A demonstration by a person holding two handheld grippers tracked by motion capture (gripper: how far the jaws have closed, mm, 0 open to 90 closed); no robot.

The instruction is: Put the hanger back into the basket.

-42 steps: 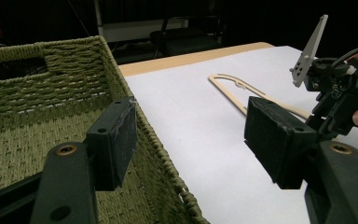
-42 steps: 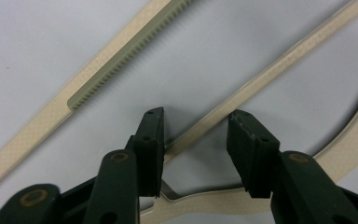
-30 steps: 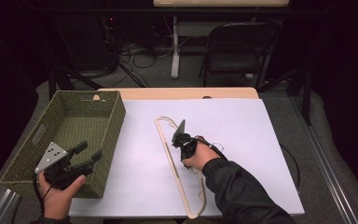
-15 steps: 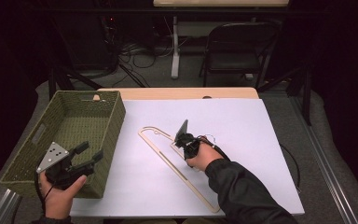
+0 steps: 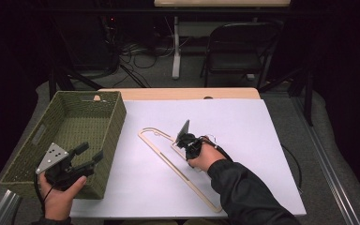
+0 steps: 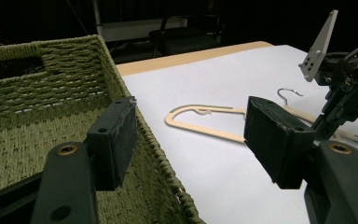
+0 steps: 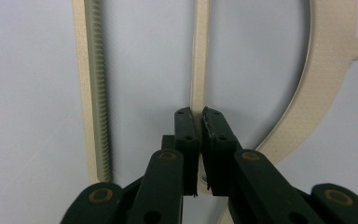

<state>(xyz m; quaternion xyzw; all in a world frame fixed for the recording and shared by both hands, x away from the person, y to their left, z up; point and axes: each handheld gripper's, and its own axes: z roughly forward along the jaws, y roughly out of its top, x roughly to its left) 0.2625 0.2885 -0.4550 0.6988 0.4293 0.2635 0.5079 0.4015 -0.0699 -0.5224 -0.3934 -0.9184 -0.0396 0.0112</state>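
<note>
A cream clothes hanger (image 5: 178, 172) lies slantwise on the white sheet, its rounded end toward the basket. My right gripper (image 5: 183, 144) points down onto it and is shut on one thin bar; in the right gripper view the pads (image 7: 188, 128) pinch that bar of the hanger (image 7: 331, 70). My left gripper (image 5: 91, 152) is held over the near right corner of the green woven basket (image 5: 117, 117), open with nothing between its pads. The left gripper view looks past my left gripper (image 6: 193, 135) to the hanger (image 6: 200, 127), its metal hook (image 6: 290, 94) and the right gripper (image 6: 328, 126).
The basket (image 6: 51, 51) stands at the table's left side with nothing visible inside. A white sheet (image 5: 243, 122) covers most of the wooden table (image 5: 178, 93). Behind the table stand a folding chair (image 5: 243, 47) and cables on the floor.
The hanger has swung from nearly straight along the table to a slant, its far end moving left toward the basket, and has held still for the last half second. The left gripper has not moved.
</note>
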